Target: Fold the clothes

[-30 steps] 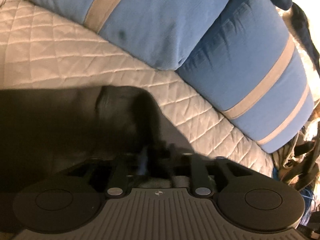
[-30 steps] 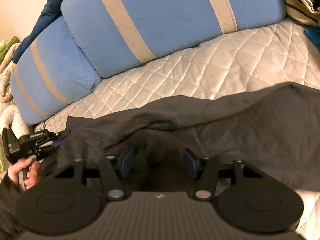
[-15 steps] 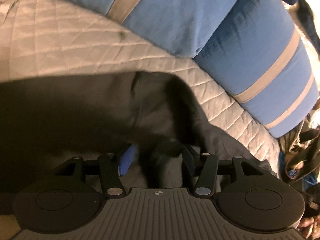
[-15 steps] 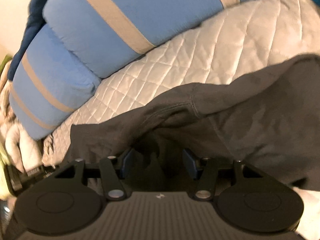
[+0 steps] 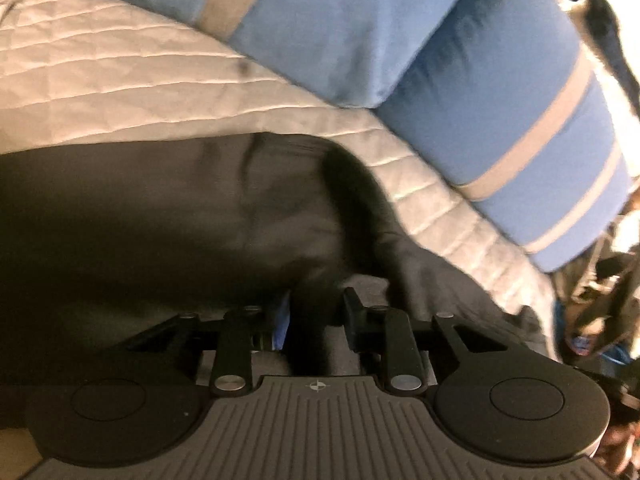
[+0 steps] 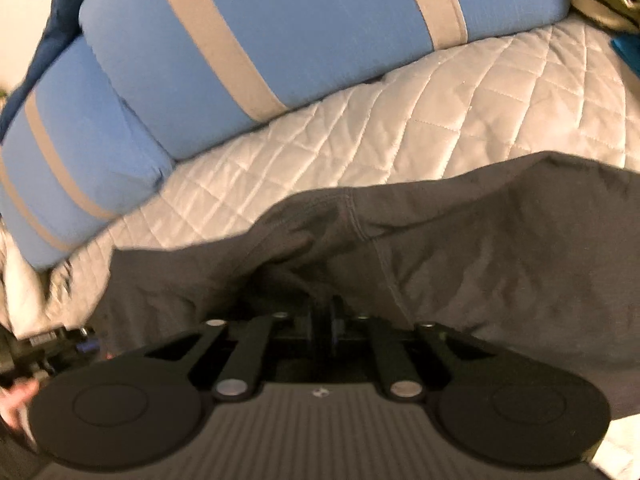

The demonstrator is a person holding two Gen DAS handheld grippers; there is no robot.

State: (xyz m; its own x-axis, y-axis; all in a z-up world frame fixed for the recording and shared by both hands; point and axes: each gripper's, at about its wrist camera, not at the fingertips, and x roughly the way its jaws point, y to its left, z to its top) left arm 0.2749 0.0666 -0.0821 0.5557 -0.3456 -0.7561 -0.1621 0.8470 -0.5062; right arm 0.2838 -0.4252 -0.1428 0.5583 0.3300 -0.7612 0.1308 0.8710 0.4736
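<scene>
Garment: a dark grey sweatshirt (image 6: 480,248) lies spread over the near half of the quilt, filling each view from about 3 o'clock round to 9 o'clock; a stitched seam crosses it just above the right claw.

Left gripper (image 5: 316,312): low at 6 o'clock in its own view, the 2 fingers stand apart with a dark fold of the sweatshirt (image 5: 160,220) lying between them; whether the pads press on the cloth I cannot tell (the frame is blurred).

Right gripper (image 6: 322,320): at 6 o'clock in its own view, the 2 fingers are drawn together on a bunched ridge of the sweatshirt, and the cloth rises in wrinkles from the pinch toward 12 o'clock.

Quilt (image 6: 420,128): pale, diamond-stitched, bare from the garment's far edge up to the pillows; in the left view it shows at 10 o'clock (image 5: 120,88).

Pillows: 2 blue pillows with tan stripes rest along the far side of the quilt, touching one another; in the right view 1 sits at 12 o'clock (image 6: 320,24) and the other at 9 o'clock (image 6: 72,152).

Person: a hand (image 6: 16,400) shows at 8 o'clock in the right view, just beside the other tool.
</scene>
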